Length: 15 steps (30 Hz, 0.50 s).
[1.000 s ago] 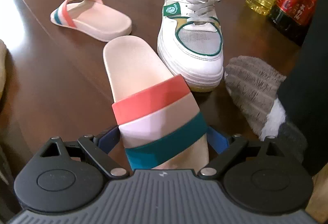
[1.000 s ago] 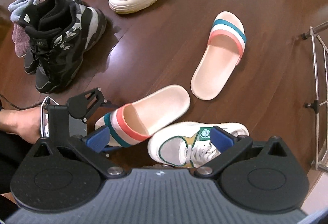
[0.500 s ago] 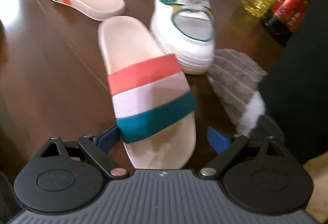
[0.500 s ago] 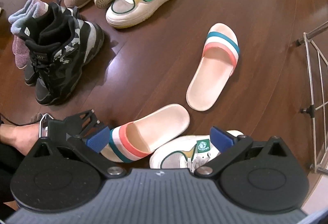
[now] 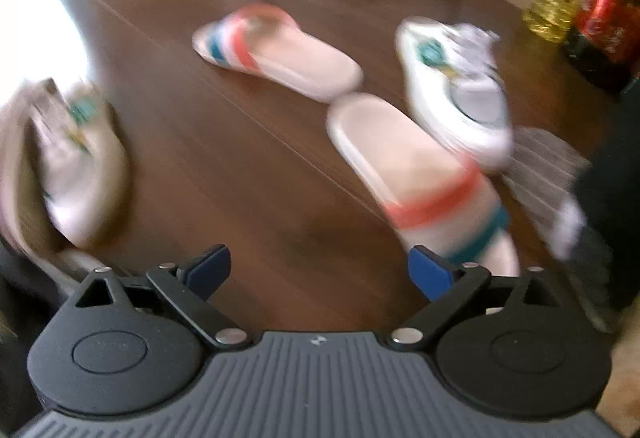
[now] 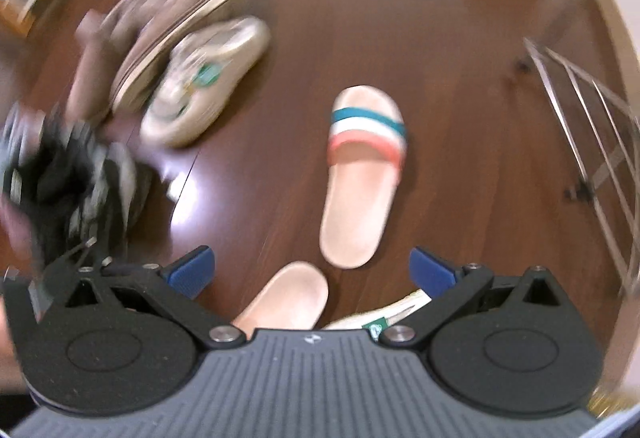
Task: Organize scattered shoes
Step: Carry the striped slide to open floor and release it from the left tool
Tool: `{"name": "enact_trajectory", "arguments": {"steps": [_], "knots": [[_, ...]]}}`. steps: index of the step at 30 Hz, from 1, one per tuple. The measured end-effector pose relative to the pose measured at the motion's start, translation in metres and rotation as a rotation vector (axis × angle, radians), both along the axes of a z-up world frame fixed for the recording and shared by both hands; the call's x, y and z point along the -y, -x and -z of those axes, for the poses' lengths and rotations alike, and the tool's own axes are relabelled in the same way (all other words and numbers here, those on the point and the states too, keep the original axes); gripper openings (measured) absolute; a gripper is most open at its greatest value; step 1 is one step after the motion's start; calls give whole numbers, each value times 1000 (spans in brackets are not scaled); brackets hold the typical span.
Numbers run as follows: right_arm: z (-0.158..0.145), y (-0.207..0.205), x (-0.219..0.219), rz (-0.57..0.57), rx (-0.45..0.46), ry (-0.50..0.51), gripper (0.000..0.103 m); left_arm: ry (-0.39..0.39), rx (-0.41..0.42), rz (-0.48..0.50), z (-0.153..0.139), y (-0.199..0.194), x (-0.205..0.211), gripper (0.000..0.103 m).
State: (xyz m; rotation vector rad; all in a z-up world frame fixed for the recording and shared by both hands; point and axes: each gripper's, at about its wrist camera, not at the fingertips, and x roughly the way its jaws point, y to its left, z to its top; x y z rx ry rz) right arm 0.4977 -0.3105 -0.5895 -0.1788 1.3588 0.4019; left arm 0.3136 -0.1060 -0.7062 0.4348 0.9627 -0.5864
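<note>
Left gripper just let near slide go: jaws opened wide, nothing between, slide on floor beside right pad. Right gripper gaping too, empty. Far slide mid-floor, toward rack. Next, guessing: grab it, pair them up. Heavy blur; sneaker mostly cut off.

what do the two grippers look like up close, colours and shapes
Both match. The left gripper has a ribbed grey body with a small logo mark, two round black discs either side, black linkage arms with silver pivot screws, and blue pads on its fingertips. The right gripper is built the same: grey ribbed housing, black discs and links, blue pads.
</note>
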Motion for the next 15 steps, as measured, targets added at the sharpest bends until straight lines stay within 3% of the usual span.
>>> {"name": "enact_trajectory", "arguments": {"steps": [2,6,8,12,15], "knots": [[-5,2,8,29,13,-22,103,-21,45,46,-3,-30,7,99],[-9,13,16,-75,39,8,103,-55,82,122,4,-73,33,99],[5,12,24,-96,45,70,103,-87,112,176,11,-99,52,99],[36,4,39,-78,-2,56,103,-114,163,259,17,-129,75,99],[59,13,44,-155,26,101,103,-146,176,324,30,-153,84,99]]}}
